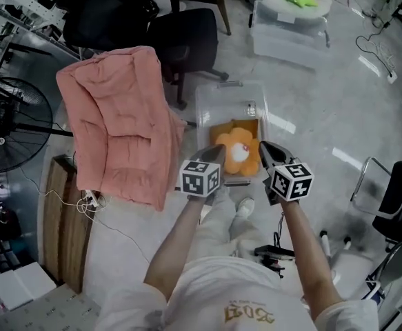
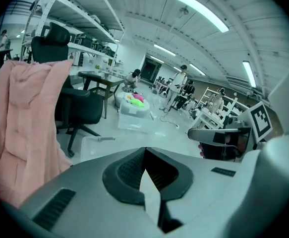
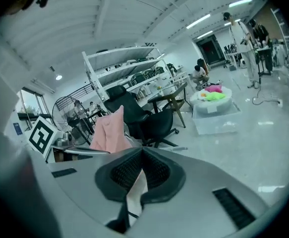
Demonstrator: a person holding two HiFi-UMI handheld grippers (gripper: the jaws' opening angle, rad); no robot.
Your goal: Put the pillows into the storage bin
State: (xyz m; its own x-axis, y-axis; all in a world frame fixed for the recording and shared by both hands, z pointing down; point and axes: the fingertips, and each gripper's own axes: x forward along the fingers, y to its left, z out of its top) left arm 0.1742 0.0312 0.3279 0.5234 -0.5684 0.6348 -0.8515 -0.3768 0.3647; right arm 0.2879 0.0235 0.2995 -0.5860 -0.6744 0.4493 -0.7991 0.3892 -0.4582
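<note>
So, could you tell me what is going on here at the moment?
A person holds a claw in each hand over the near end of a clear storage bin on the floor. The left claw and the right claw are both shut and hold nothing. An orange flower-shaped pillow already lies inside the bin. A pink quilt hangs untouched at the head view's left.

Left gripper fills the foreground, jaws pressed together at the tips with nothing caught between them. A pink quilt hangs at the left, in front of a black office chair. Further back sits a clear tub heaped with bright plush toys. The right gripper pokes in at the right.
</note>
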